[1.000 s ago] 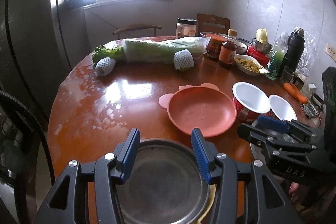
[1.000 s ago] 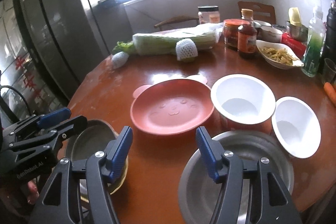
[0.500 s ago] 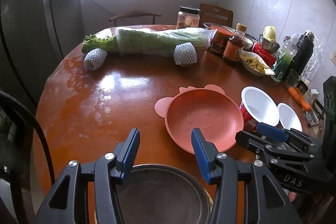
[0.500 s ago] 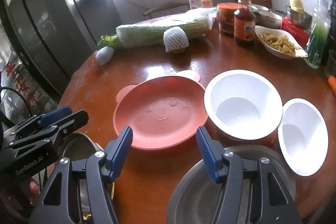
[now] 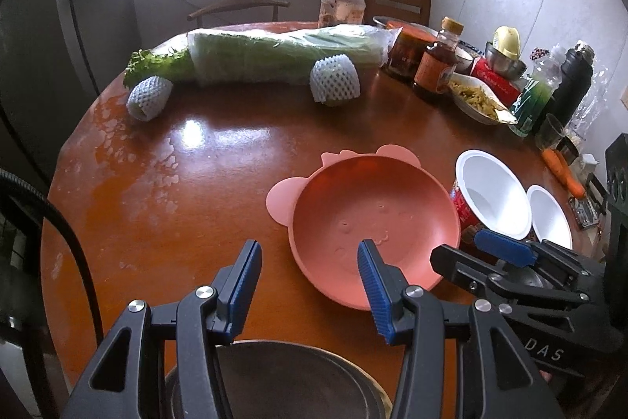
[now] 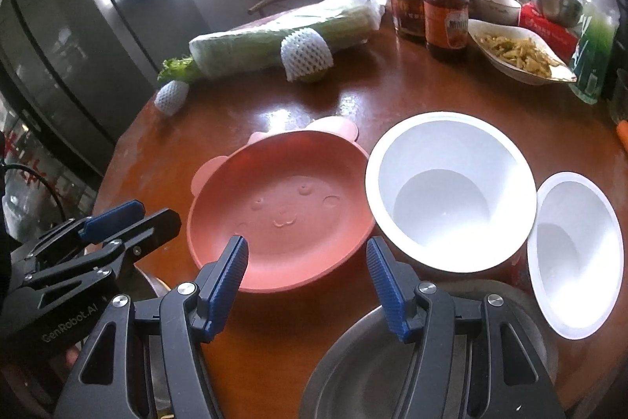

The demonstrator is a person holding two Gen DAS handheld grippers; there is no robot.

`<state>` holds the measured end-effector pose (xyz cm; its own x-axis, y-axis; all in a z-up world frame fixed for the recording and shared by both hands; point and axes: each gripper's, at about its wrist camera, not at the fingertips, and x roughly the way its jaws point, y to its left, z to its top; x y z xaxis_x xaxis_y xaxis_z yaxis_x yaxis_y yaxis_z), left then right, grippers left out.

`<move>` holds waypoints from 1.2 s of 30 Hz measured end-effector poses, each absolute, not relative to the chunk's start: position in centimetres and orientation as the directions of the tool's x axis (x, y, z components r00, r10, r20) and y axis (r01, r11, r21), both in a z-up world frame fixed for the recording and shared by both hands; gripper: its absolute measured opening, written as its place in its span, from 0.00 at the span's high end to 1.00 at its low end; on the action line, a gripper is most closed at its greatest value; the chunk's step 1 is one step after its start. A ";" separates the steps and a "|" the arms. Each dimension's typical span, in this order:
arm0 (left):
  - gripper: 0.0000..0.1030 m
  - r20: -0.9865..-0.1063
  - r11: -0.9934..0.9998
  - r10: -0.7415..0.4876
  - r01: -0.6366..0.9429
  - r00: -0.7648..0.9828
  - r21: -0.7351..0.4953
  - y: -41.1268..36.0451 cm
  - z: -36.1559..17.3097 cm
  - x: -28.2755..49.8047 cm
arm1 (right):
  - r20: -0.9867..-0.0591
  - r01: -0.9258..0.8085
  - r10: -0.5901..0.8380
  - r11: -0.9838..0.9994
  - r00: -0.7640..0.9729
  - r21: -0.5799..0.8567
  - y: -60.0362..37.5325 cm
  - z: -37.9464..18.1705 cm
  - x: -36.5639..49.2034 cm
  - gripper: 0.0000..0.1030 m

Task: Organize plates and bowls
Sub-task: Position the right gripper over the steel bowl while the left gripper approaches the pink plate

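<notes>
A pink bear-eared plate (image 5: 373, 222) (image 6: 280, 209) lies on the round brown table. To its right stand a large white bowl (image 6: 449, 191) (image 5: 492, 197) and a smaller white bowl (image 6: 575, 256) (image 5: 547, 220). A steel plate (image 5: 282, 379) lies at the near edge under my left gripper (image 5: 308, 271), which is open and empty, just left of the pink plate's near rim. A second steel plate (image 6: 365, 372) sits beneath my right gripper (image 6: 306, 271), open and empty over the pink plate's near edge.
Along the far side lie wrapped cabbage (image 5: 282, 55), two net-wrapped fruits (image 5: 333, 77), jars, a sauce bottle (image 6: 445, 22), a dish of food (image 6: 518, 53), a flask (image 5: 571, 85) and a carrot (image 5: 563, 171). Bare tabletop (image 5: 176, 191) spreads left of the pink plate.
Both grippers have moved forward over the table toward the pink plate. The steel plates have slid lower in each view. Neither gripper's opening has changed.
</notes>
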<state>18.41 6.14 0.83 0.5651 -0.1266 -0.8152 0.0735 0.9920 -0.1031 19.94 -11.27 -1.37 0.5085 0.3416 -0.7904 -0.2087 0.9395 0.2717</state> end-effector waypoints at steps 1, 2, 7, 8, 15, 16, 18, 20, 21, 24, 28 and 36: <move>0.51 -0.818 0.992 -0.124 0.071 0.562 -0.101 6.2 0.7 18.6 | -0.793 -0.206 0.337 0.941 0.507 0.268 -11.2 -1.4 20.1 0.37; 0.51 -0.819 0.992 -0.124 0.071 0.560 -0.101 6.3 0.7 18.7 | -0.798 -0.200 0.332 0.943 0.503 0.266 -11.2 -1.5 20.3 0.37; 0.51 -0.830 0.994 -0.108 0.060 0.547 -0.090 6.6 0.3 19.5 | -0.811 -0.199 0.324 0.945 0.487 0.258 -10.7 -1.9 21.1 0.37; 0.51 -0.831 0.994 -0.108 0.061 0.545 -0.089 6.6 0.2 19.7 | -0.814 -0.198 0.321 0.946 0.484 0.255 -10.6 -1.9 21.2 0.37; 0.51 -0.854 0.997 -0.072 0.044 0.514 -0.057 6.6 -0.8 20.8 | -0.827 -0.188 0.307 0.951 0.471 0.246 -10.4 -2.3 22.1 0.37; 0.51 -0.858 0.997 -0.072 0.045 0.509 -0.057 6.6 -0.9 21.0 | -0.827 -0.187 0.304 0.952 0.473 0.243 -10.4 -2.2 22.2 0.37; 0.51 -0.865 0.998 -0.067 0.040 0.497 -0.055 6.7 -1.2 21.4 | -0.828 -0.186 0.302 0.952 0.472 0.241 -10.3 -2.2 22.3 0.37; 0.51 -0.870 0.998 -0.064 0.033 0.488 -0.055 6.9 -1.5 21.6 | -0.827 -0.193 0.305 0.951 0.472 0.241 -10.2 -2.2 22.4 0.37; 0.51 -0.873 0.998 -0.062 0.029 0.483 -0.055 7.0 -1.6 21.8 | -0.826 -0.198 0.308 0.950 0.473 0.241 -10.1 -2.2 22.4 0.37; 0.51 -0.881 0.999 -0.049 0.008 0.471 -0.051 7.5 -2.0 22.1 | -0.823 -0.226 0.318 0.945 0.470 0.235 -9.5 -2.3 22.3 0.37; 0.51 -0.886 0.997 -0.058 -0.013 0.459 -0.072 8.1 -2.3 22.3 | -0.819 -0.254 0.332 0.938 0.467 0.236 -8.8 -2.3 22.2 0.38; 0.51 -0.891 0.996 -0.090 0.037 0.444 -0.083 6.7 -2.7 22.6 | -0.814 -0.206 0.338 0.940 0.471 0.272 -10.3 -1.9 22.2 0.38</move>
<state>22.58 6.68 -2.70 0.4443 -0.0905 -0.8913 0.0369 0.9959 -0.0827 22.20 -10.32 -1.89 0.4715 0.3384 -0.8144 -0.2057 0.9402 0.2716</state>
